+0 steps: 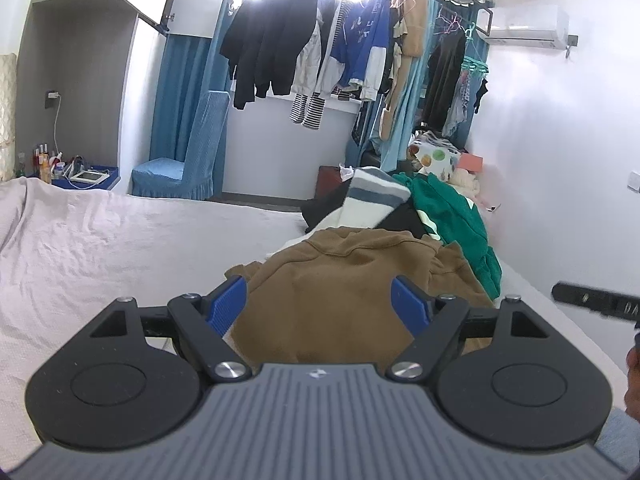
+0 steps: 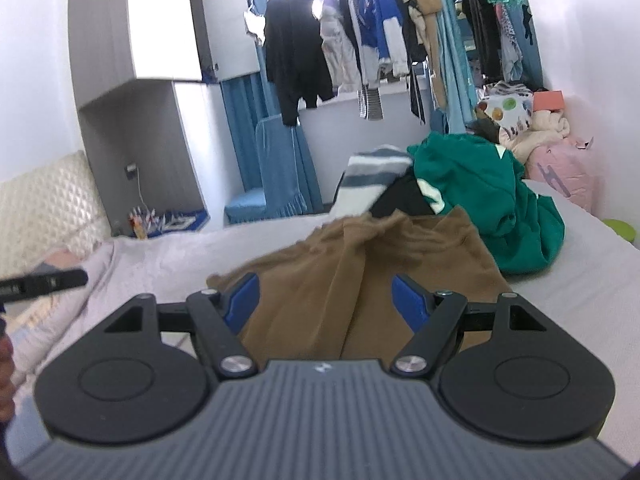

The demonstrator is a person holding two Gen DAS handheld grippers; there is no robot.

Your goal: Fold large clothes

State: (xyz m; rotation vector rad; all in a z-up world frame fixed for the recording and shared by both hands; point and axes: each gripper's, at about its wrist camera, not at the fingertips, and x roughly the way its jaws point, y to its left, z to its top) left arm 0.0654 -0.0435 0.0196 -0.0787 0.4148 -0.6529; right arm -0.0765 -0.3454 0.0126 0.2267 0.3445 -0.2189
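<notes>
Jaws wide on left gripper and right gripper, holding nothing; brown sweatshirt dead ahead of both, running near-to-far.

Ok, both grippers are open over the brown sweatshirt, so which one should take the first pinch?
Probably the left gripper: the brown sweatshirt shows its collar straight ahead and lies flatter there. The right gripper faces a bunched fold of it, with the green garment close by. Neither touches cloth yet.

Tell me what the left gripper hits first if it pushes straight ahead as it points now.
Most likely the brown sweatshirt: it fills the gap ahead of the open left gripper. Depth is unclear.
</notes>
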